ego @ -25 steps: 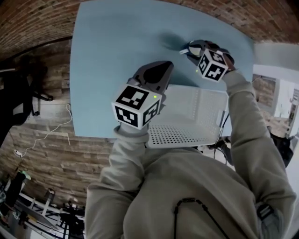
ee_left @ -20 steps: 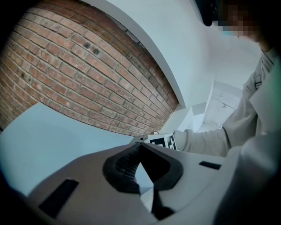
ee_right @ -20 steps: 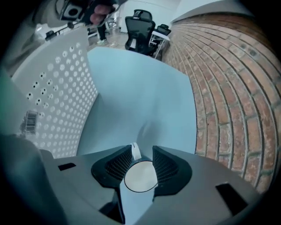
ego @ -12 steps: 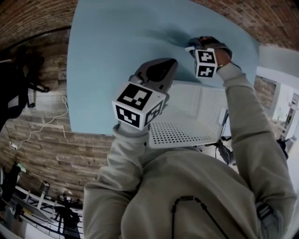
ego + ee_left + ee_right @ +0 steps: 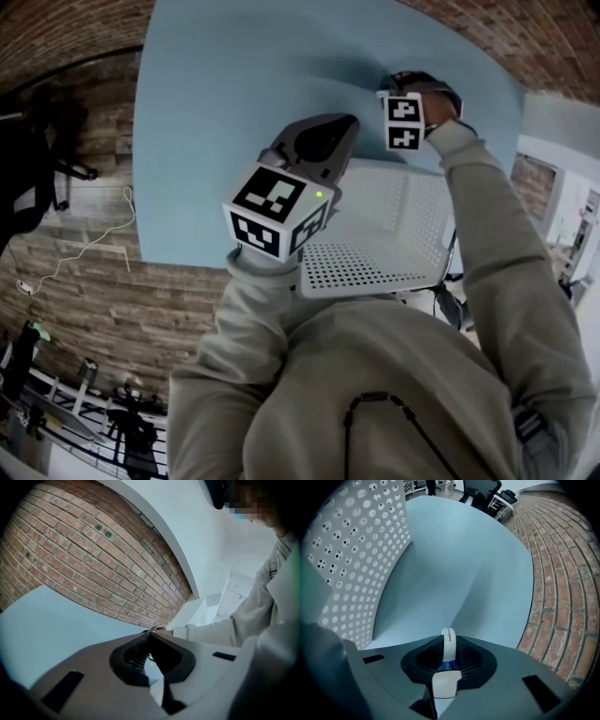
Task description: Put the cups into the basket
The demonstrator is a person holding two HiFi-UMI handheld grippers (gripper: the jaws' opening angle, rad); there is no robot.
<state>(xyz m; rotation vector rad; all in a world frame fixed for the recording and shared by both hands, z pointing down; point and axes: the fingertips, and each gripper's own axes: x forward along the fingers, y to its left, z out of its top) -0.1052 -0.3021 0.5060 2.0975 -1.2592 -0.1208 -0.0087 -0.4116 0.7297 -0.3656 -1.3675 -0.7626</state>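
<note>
My right gripper [image 5: 448, 637] holds the thin white edge of a cup [image 5: 448, 645] between its ribbed pads, and its jaws are closing on it. In the head view the right gripper [image 5: 392, 94] hangs over the pale blue table [image 5: 234, 94] just past the far rim of the white perforated basket [image 5: 375, 253]; most of the cup is hidden there. The basket's wall [image 5: 361, 550] rises at the left of the right gripper view. My left gripper [image 5: 333, 131] hovers over the basket's near left corner. Its jaws [image 5: 151, 637] look shut with nothing between them.
A brick wall [image 5: 553, 573] runs along the table's far side. The basket overhangs the table's near edge. Below the table lie a stone-tiled floor and a white cable [image 5: 84, 253]. My right sleeve [image 5: 220, 630] crosses the left gripper view.
The right gripper has shifted a little left and turned, so its marker cube now faces me squarely. The left gripper has stayed in place.
</note>
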